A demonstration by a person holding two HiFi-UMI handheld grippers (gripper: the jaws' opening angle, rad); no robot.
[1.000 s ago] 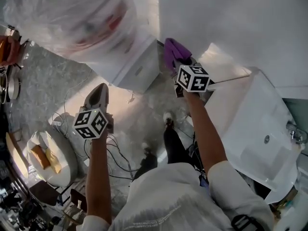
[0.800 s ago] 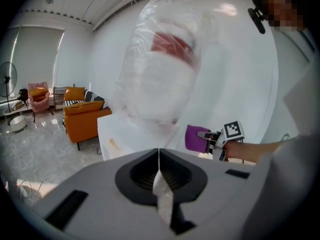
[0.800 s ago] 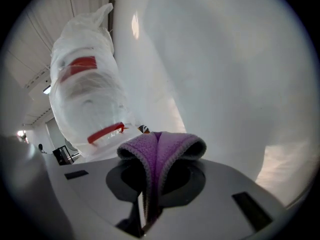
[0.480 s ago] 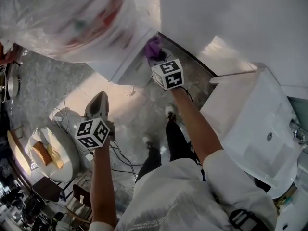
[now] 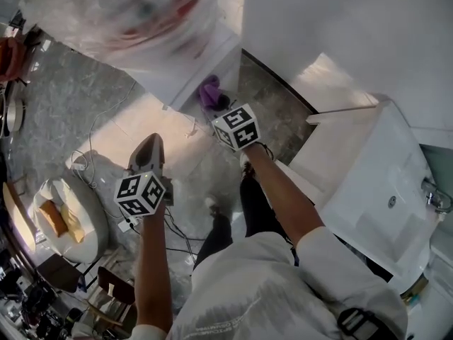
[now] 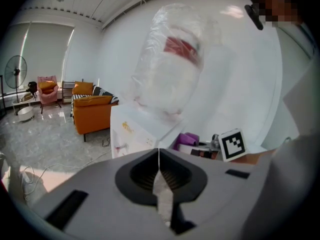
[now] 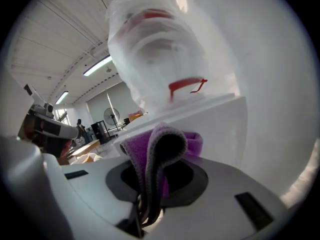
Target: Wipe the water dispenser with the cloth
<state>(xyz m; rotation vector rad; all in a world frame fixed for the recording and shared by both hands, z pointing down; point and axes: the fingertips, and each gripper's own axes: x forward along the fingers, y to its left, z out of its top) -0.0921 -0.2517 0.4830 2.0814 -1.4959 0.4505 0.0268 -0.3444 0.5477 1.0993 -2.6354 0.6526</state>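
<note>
No lettering anywhere is clear enough to read

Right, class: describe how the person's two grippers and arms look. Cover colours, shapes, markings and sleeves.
The left gripper and right gripper have pale grey shells with dark recesses round the jaws. The left one tapers to a rounded tip. Each bears a white marker cube printed with black squares. The person wears a white short-sleeved top, leaving the forearms bare.

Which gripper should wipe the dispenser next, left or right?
Right. The right gripper is shut on the purple cloth beside the water dispenser; the left gripper is shut, empty, farther away.
</note>
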